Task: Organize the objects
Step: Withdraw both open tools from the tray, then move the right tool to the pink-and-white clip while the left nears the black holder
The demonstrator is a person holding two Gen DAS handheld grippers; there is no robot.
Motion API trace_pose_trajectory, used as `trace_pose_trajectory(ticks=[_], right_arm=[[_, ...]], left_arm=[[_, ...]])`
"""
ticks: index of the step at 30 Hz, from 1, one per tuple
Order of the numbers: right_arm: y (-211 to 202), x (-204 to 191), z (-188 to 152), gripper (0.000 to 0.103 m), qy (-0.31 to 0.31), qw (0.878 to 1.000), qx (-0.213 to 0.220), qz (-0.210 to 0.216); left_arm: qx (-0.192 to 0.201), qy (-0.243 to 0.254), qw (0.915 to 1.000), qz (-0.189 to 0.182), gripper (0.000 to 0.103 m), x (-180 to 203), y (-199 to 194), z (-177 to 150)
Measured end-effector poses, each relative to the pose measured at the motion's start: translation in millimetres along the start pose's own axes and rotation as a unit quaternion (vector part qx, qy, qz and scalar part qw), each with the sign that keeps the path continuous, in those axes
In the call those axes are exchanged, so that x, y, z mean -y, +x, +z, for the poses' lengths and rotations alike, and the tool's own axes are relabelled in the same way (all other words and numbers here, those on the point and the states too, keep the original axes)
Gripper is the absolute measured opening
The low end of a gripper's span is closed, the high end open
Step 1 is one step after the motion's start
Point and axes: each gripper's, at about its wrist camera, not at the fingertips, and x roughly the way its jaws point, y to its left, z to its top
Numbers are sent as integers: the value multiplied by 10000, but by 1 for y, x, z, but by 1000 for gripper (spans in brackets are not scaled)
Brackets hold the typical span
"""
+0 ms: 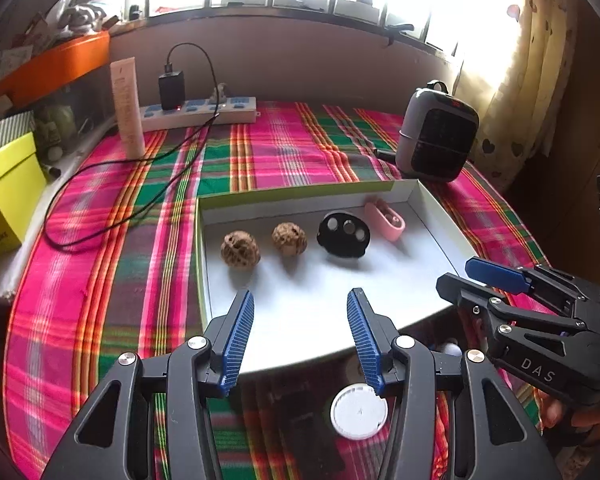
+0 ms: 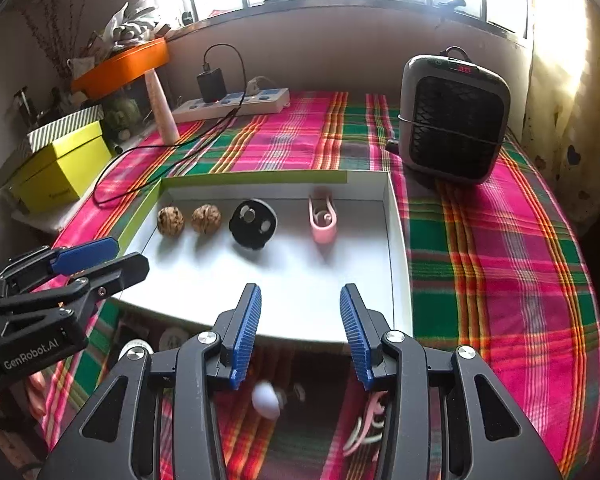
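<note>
Left gripper [image 1: 300, 336]: nearest the lens in the left wrist view; blue ribbed pads spread wide with nothing between them, hovering over the near edge of the tray.
White round cap [image 1: 359, 412]: on the cloth just before the tray's near edge, below the left gripper's right pad.
Right gripper [image 2: 300, 332]: jaws likewise spread and bare, over the tray's near edge towards its right side; seen from the left wrist view it reaches in from the right.
Small white ball-like thing [image 2: 266, 399]: on the cloth under the right gripper, blurred; pink and white loops [image 2: 366, 424] lie just to its right.
Tray [image 1: 300, 194]: shallow white box lid with a yellow-green outer rim, on the plaid cloth [image 1: 100, 280].
Left walnut [image 1: 240, 249]: brown, wrinkled, roundish; first in the row, nearest the tray's left wall.
Second walnut [image 1: 289, 239]: same look, just beside the first, not touching.
Black disc [image 1: 343, 234]: round black piece with three pale circular spots on its face, middle of the row.
Pink clip [image 1: 385, 221]: pale pink, elongated, with a rounded end; near the tray's far right corner, apart from the disc.
Tube [image 1: 127, 108]: beige, standing upright at the cloth's far left edge.
Power strip [image 1: 204, 111]: white, along the far edge, with a black charger [image 1: 171, 89] plugged in and its cable running down the left side.
Heater [image 1: 438, 134]: grey and black, at the far right corner of the cloth.
</note>
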Motion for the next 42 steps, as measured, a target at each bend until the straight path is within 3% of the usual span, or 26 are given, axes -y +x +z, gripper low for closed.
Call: trace_pose_trajectory(ticks=[17,42], right_arm=[[-33,-9,-38,42,-181,9992,346,-102],[-43,12,-78,43,85,9996,186,-183]], left_arm=[[106,-225,9996,-127,48,-7,-32,-44],[-251,-152,9989,-360,52,-1,-30,-81]])
